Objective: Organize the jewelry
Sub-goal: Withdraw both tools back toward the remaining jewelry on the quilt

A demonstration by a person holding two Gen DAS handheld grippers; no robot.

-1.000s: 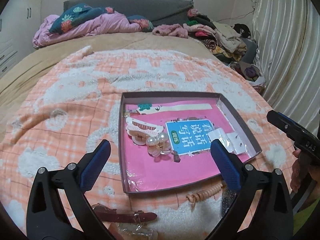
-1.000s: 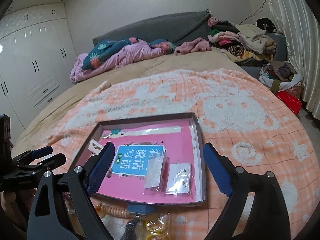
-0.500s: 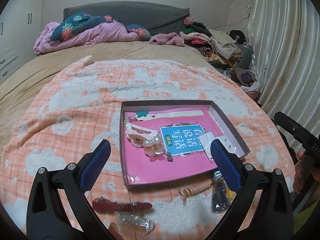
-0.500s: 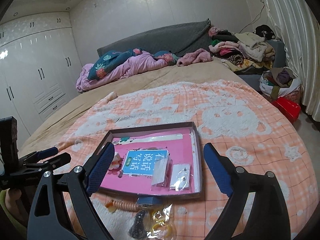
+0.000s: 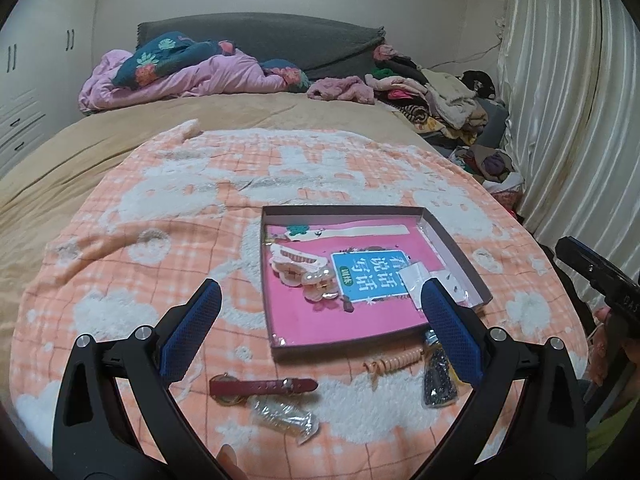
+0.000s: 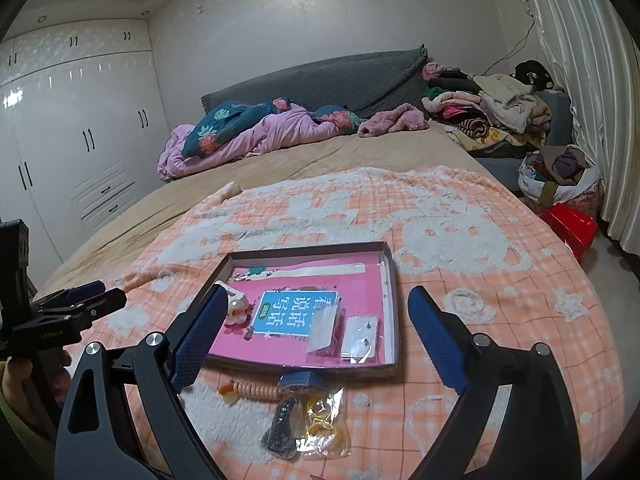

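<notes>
A shallow pink-lined tray (image 5: 456,248) (image 6: 390,276) lies on the orange blanket. It holds a blue card (image 5: 370,270) (image 6: 294,312), white hair clips (image 5: 296,262), pearl pieces (image 5: 320,286) and small clear bags (image 6: 360,338). In front of it lie a maroon watch strap (image 5: 262,387), a clear bag (image 5: 286,420), a peach coil tie (image 5: 394,362) (image 6: 256,391), a bag of dark beads (image 5: 438,380) (image 6: 282,432) and a bag with yellow rings (image 6: 326,426). My left gripper (image 5: 320,332) is open and empty above the near items. My right gripper (image 6: 316,336) is open and empty, raised before the tray.
The orange blanket (image 5: 160,240) covers a tan bed (image 6: 320,156) with a purple quilt (image 5: 192,76) and piled clothes (image 6: 492,108) at the head. White wardrobes (image 6: 80,140) stand left, curtains (image 5: 568,120) right, a red box (image 6: 570,226) on the floor.
Both grippers have pulled back and up from the tray, so it looks smaller and more loose items show in front of it. Both stay open.
</notes>
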